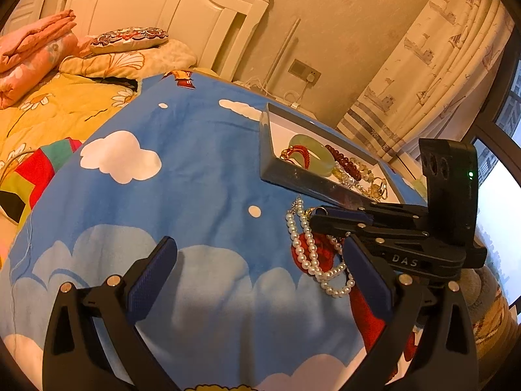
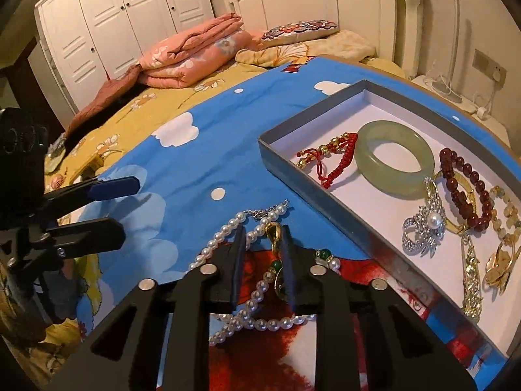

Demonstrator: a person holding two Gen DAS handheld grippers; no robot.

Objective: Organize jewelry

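The right tongs [image 2: 260, 247] stand narrowed around the gold pendant [image 2: 273, 233] of the pearl necklace [image 2: 250, 306] on the bed's blue cover [image 2: 182, 176], pads apparently not yet pressing. The limp, slippery strand will probably dangle, so gripping the stiff pendant seems safest. The left tongs [image 1: 260, 260] gape empty; the tray [image 2: 325, 195] lies just beyond.

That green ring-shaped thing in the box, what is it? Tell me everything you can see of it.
It looks like a bangle: one thick, smooth, pale green ring, glossy and slightly translucent like jade or glass, with no clasp or visible damage. It lies flat on the white floor of the shallow grey box, towards the far end. A red woven cord bracelet lies against one side, and a sparkly brooch with a pearl meets its near edge. Dark red beads lie just beside it. No fingers touch it.
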